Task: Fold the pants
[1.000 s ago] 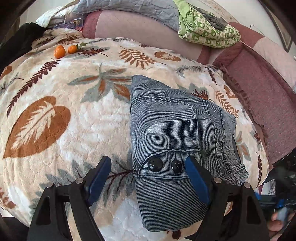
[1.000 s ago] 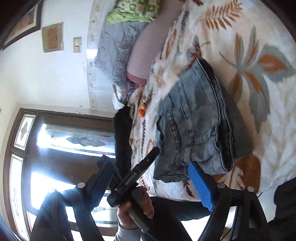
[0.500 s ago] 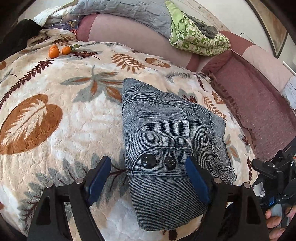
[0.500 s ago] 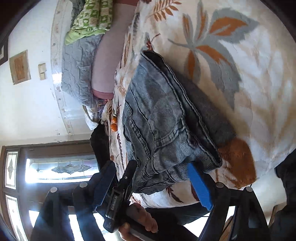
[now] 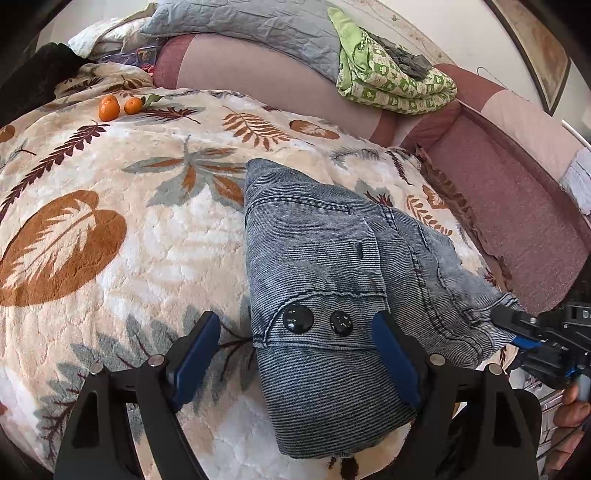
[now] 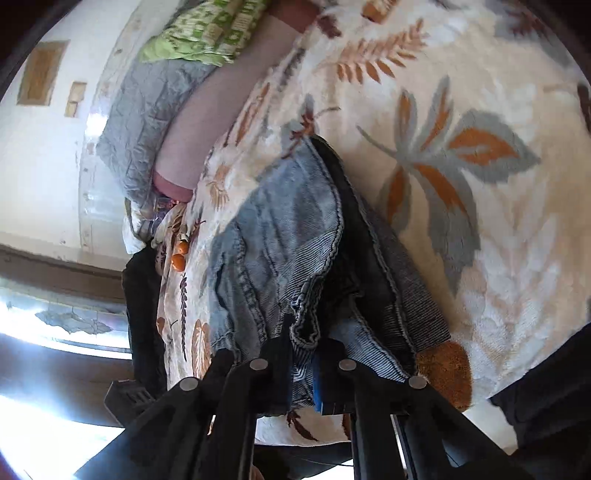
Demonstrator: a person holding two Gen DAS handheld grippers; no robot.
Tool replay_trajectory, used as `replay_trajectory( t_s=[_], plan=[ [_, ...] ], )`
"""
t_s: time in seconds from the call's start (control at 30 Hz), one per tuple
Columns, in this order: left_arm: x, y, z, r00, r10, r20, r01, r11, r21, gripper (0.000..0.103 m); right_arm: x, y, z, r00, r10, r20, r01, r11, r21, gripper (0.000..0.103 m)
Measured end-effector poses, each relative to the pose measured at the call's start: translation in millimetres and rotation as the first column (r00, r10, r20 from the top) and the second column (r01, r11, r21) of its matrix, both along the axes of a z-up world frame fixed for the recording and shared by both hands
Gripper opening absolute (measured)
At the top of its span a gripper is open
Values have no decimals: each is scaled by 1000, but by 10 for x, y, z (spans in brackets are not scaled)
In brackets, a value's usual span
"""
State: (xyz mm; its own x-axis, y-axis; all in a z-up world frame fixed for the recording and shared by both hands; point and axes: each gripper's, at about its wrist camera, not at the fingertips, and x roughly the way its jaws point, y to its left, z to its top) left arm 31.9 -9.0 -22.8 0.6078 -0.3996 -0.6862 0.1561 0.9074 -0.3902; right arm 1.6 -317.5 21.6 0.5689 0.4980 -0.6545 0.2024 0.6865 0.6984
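Note:
Folded blue denim pants (image 5: 317, 258) with two black buttons lie on a leaf-patterned blanket (image 5: 110, 229). My left gripper (image 5: 295, 354) is open just above their near end, its left pad over the blanket and its right pad over the denim, pressing on nothing. At the right edge of the left wrist view, my right gripper (image 5: 511, 325) pinches the right corner of the pants and pulls it up. In the right wrist view, the right gripper (image 6: 306, 369) has its jaws closing tight, with a bunched edge of the pants (image 6: 280, 229) between them.
Two oranges (image 5: 109, 108) sit at the far left of the blanket. A green patterned quilt (image 5: 391, 81) and a grey quilt (image 5: 251, 22) rest on the pink bolster (image 5: 258, 77) behind. A maroon cover (image 5: 517, 206) lies to the right. A person's hand (image 5: 569, 410) holds the right gripper.
The right gripper went from open beside the pants to shut on their edge, and that corner has risen. The left gripper stays open in about the same place.

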Motion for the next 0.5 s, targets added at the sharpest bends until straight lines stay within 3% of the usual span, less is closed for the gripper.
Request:
replay_trajectory(
  t_s=[0.07,0.13,0.2,0.23,0.3,0.33,0.4,0.43,0.47,0.5],
  plan=[
    [-2,20,13,1000,3,0,-3,1000,0,86,-138,80,143,999,10,36,-7,996,-84,8],
    [-21,35,56,1000,11,6,-11,1000,-2,86,-208,83,-31,1000,10,-2,-10,990,-141,8],
    [-92,23,154,997,21,73,-22,1000,14,86,-181,-60,-505,996,-10,-84,4,997,-73,8],
    [-121,3,196,994,16,104,-19,999,30,86,-174,-95,-691,994,-5,-106,7,1000,14,10],
    [-114,-110,140,995,-14,98,2,993,120,86,-230,-145,-673,997,-23,-72,27,998,62,10],
    [-73,-159,48,998,-26,60,17,988,154,86,-246,-139,-623,998,-16,-58,20,998,66,15],
    [-23,-138,-43,1000,-10,19,7,993,116,88,-309,-146,-541,999,-17,-31,21,993,120,37],
    [-5,-116,-45,1000,-5,4,4,995,102,88,-358,-162,-519,999,-31,-23,34,988,151,58],
    [5,-108,-48,1000,-10,0,10,995,100,88,-417,-179,-510,998,-52,-24,56,984,171,69],
    [8,-110,-54,1000,-13,2,13,995,103,89,-463,-189,-512,997,-71,-30,76,980,186,72]
  ],
)
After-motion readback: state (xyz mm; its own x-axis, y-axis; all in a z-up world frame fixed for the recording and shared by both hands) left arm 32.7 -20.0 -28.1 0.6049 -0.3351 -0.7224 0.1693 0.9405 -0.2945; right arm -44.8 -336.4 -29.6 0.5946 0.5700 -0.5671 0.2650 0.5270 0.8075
